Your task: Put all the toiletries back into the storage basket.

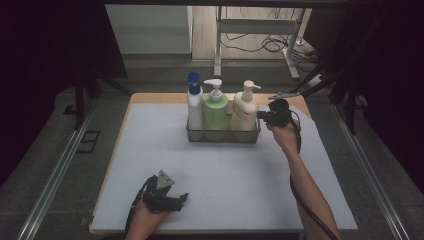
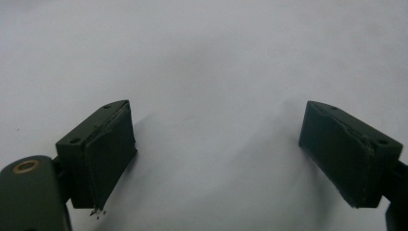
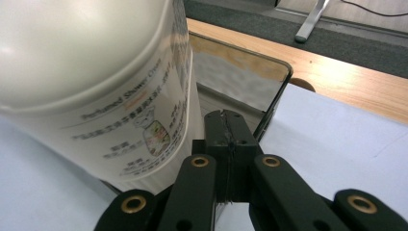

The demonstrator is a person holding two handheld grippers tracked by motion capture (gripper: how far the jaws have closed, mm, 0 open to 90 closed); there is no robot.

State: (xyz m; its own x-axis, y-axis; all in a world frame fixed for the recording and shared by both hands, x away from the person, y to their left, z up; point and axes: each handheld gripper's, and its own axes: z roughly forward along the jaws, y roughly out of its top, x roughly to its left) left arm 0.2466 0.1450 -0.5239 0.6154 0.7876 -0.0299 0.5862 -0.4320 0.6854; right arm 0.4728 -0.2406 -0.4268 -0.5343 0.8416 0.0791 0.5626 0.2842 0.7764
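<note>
A clear tray [image 1: 223,136] at the back of the mat holds three pump bottles: a white one with a blue cap [image 1: 194,105], a green one [image 1: 215,111] and a cream one [image 1: 244,111]. My right gripper [image 1: 261,116] is at the tray's right end, level with the cream bottle. In the right gripper view its jaws [image 3: 226,118] are pressed together right beside the cream bottle [image 3: 96,72], at the tray's corner [image 3: 275,94]. I cannot tell whether they pinch the tray wall. My left gripper [image 1: 182,198] rests near the front edge with its jaws [image 2: 216,154] wide apart over bare mat.
A pale grey-blue mat [image 1: 225,170] covers most of the wooden table [image 1: 150,97]. Metal rails [image 1: 55,170] run along both sides of the table. Behind the table stand a desk frame [image 1: 260,30] and floor cables.
</note>
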